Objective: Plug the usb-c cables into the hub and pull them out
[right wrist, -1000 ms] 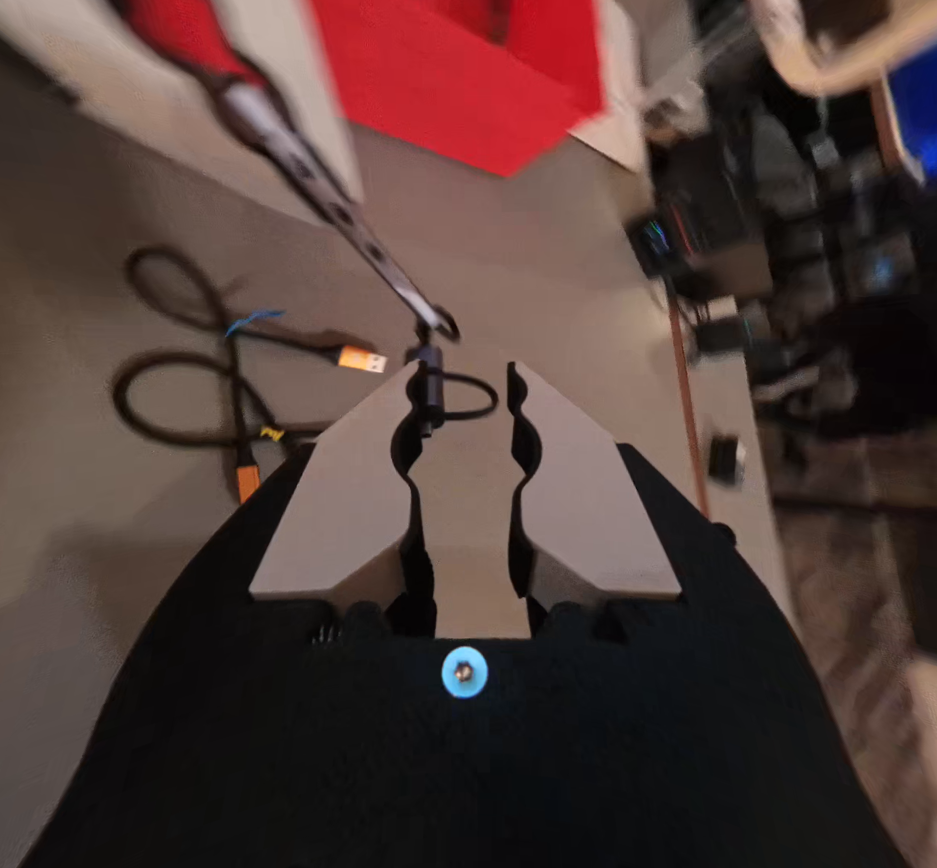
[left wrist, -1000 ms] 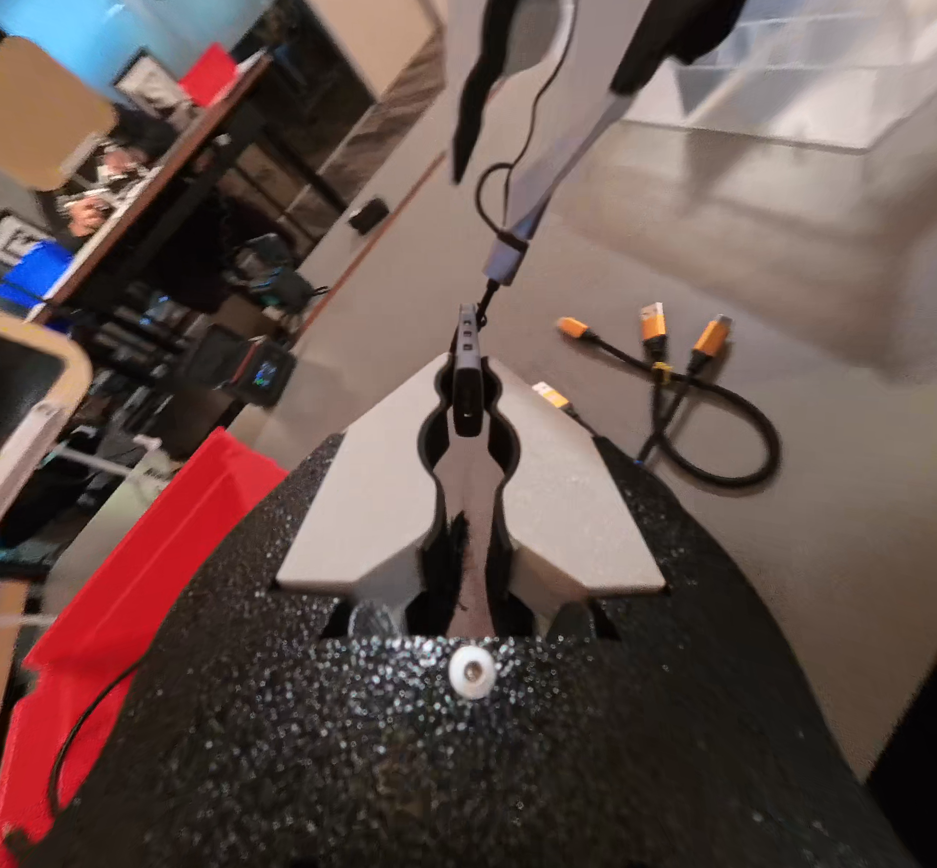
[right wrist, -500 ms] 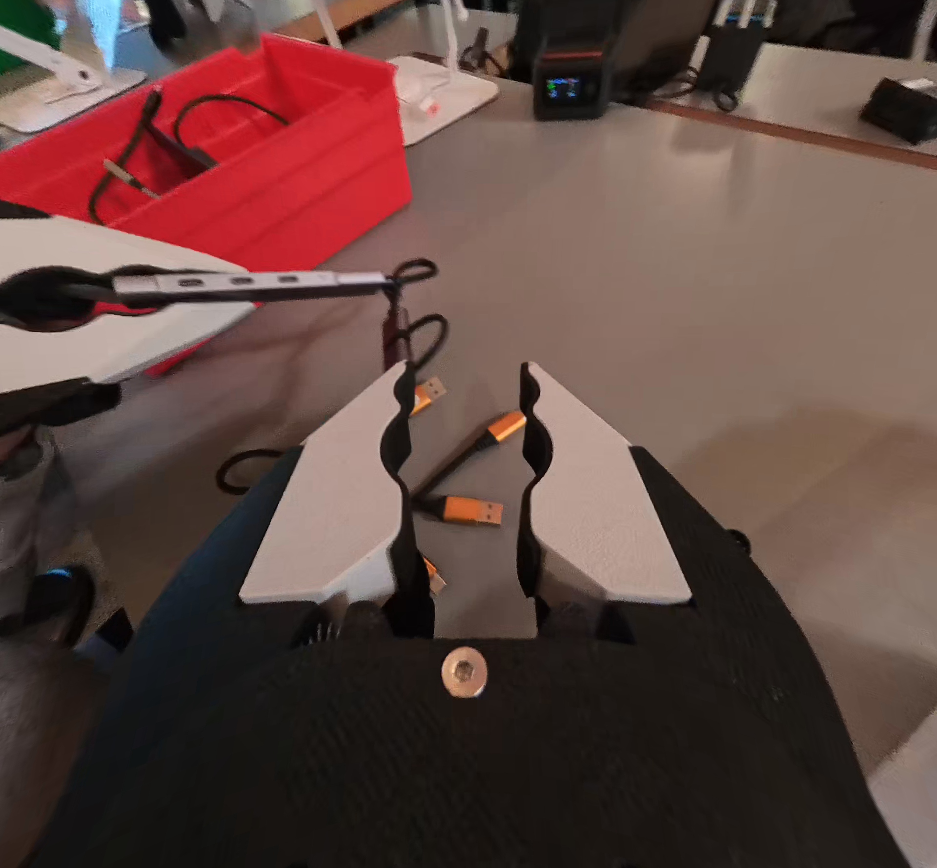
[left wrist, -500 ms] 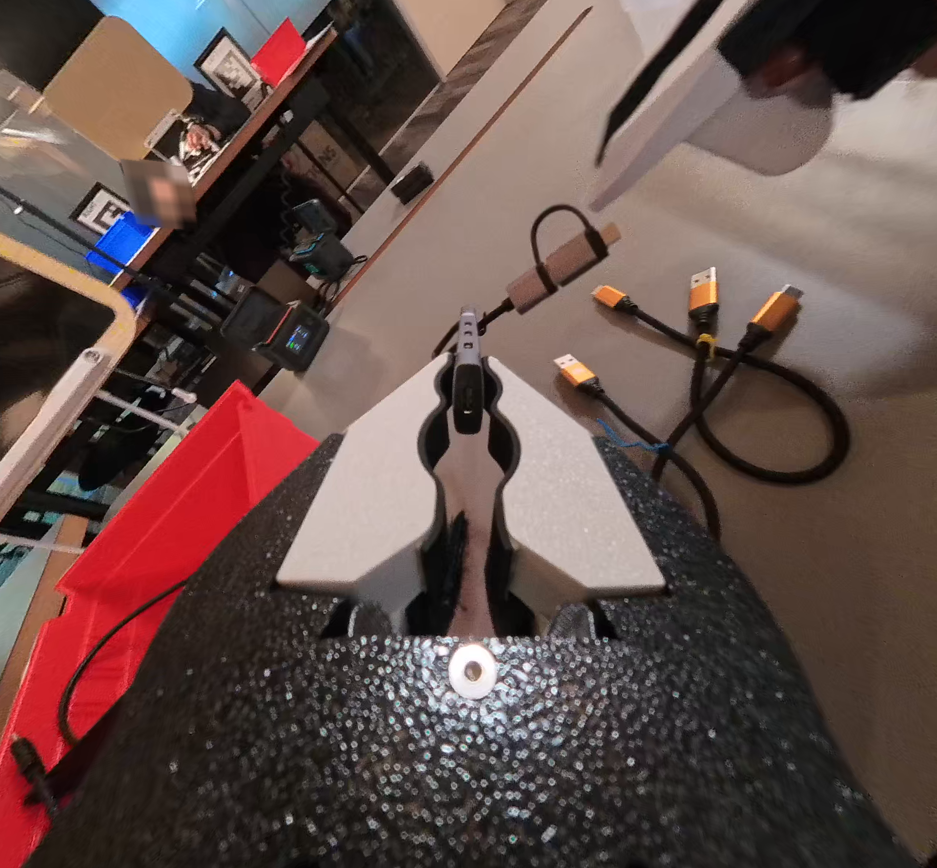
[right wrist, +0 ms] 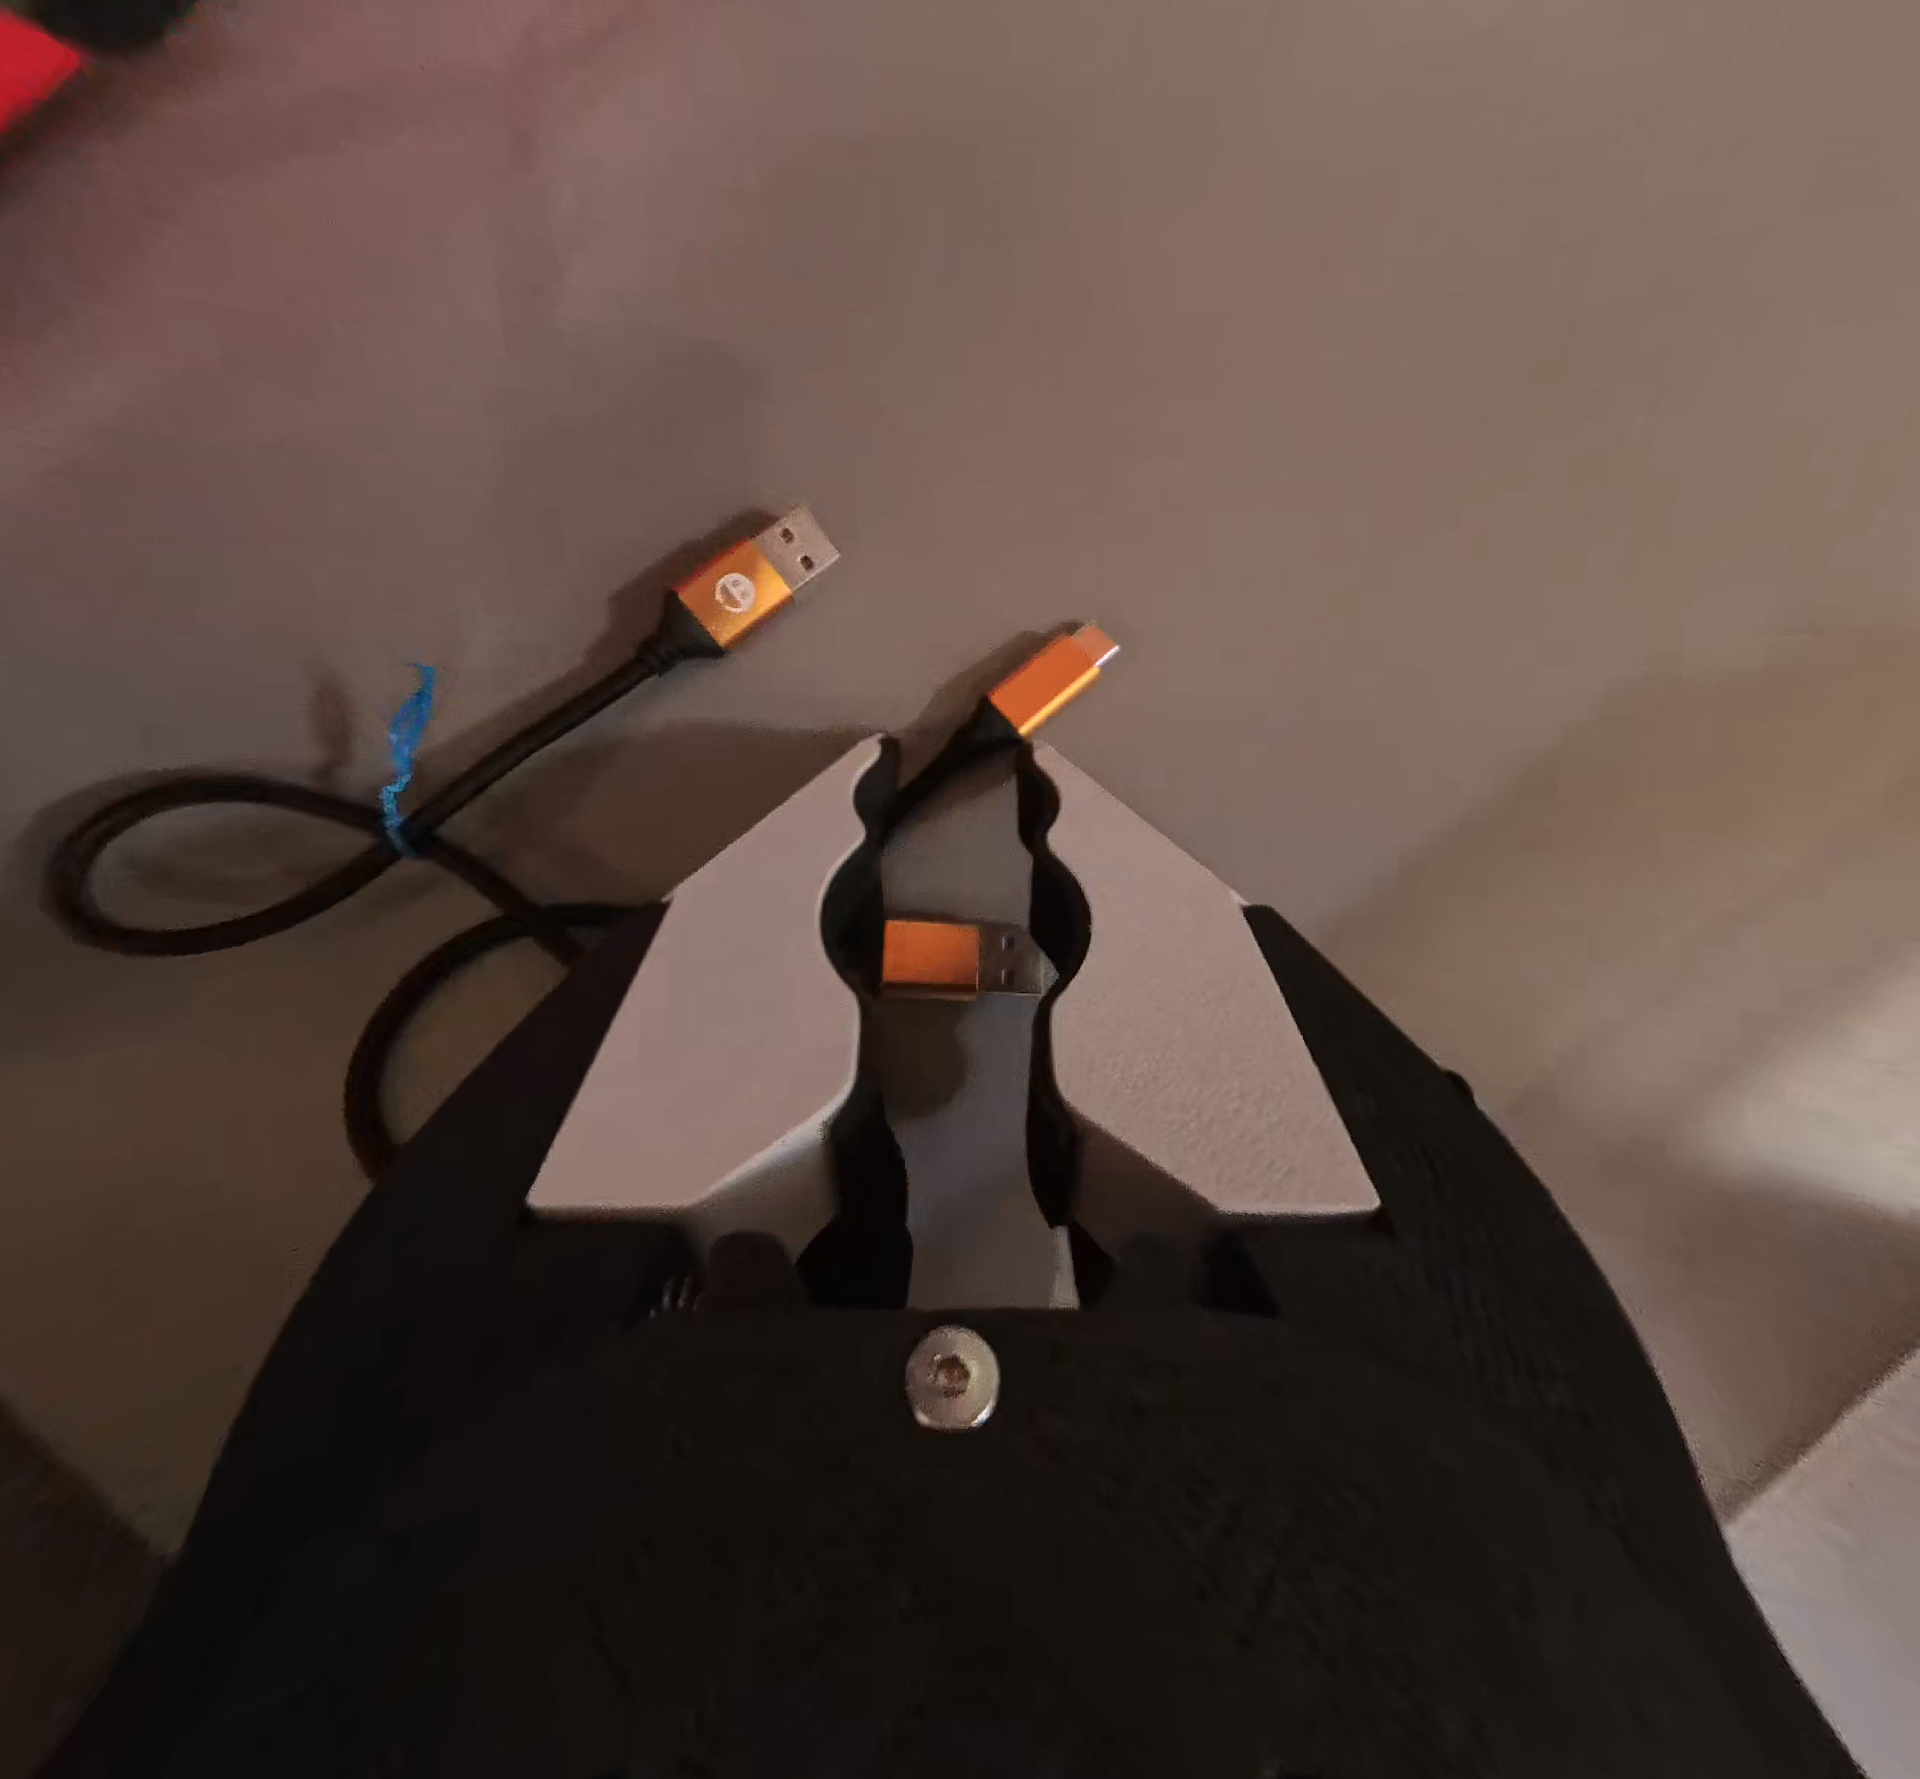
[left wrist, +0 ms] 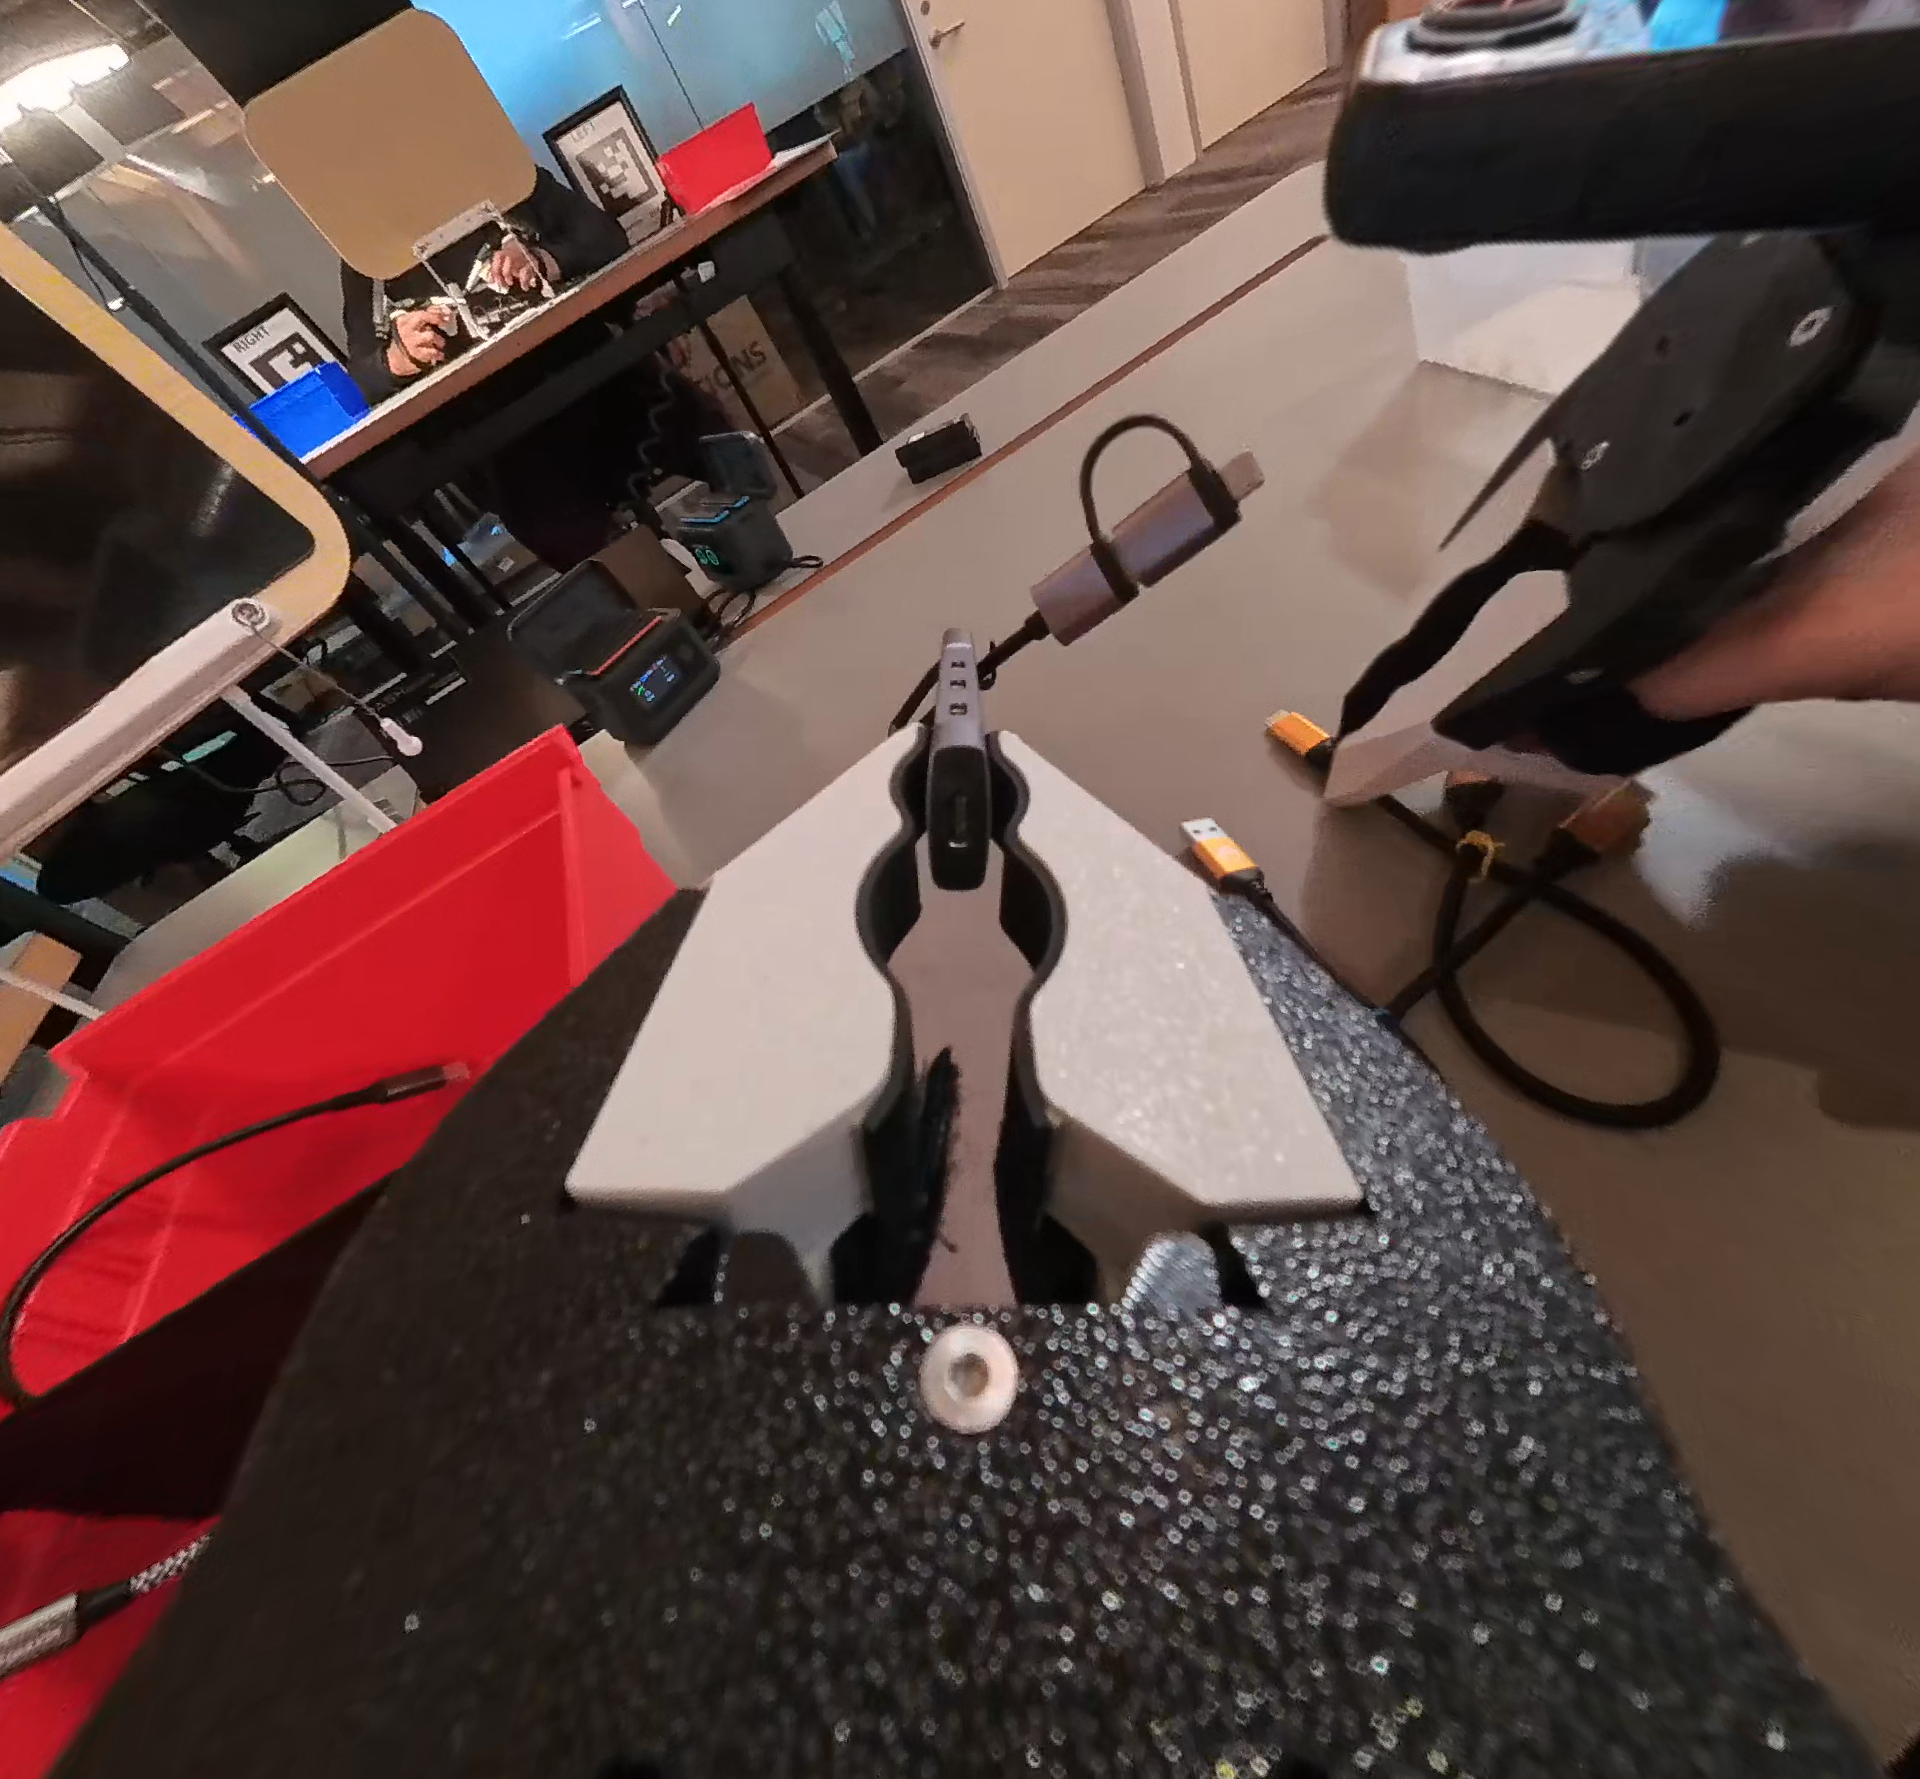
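Note:
My left gripper [left wrist: 956, 753] is shut on the near end of a slim grey hub [left wrist: 961, 690], held edge-up above the table. The hub's short black lead ends in a grey adapter plug [left wrist: 1143, 555]. My right gripper [right wrist: 951, 753] is open, its jaws partly narrowed, low over the orange-ended black cables. An orange USB-C plug [right wrist: 1049, 690] lies just past its fingertips, with its cable running between them. An orange USB-A plug [right wrist: 956, 960] lies on the table under the gap. The left wrist view shows the right gripper [left wrist: 1351, 753] tip-down on the table at the right.
Another orange USB-A plug [right wrist: 753, 581], with a blue tie [right wrist: 405, 753] on its cable, lies to the left. Black cable loops [left wrist: 1558, 1054] lie on the grey table [right wrist: 1351, 275]. A red bin [left wrist: 312, 1002] with cables stands to the left. A small power station [left wrist: 634, 669] sits beyond it. One gripper's finger ends stand about 20 cm off the other's. The orange USB-A plug [right wrist: 956, 960] is about 4 cm from my right fingertips and 20 cm from my left.
My right gripper has swung away from the hub, dropped down over the orange cable ends and narrowed its jaws. My left gripper still holds the hub, tilted a little.

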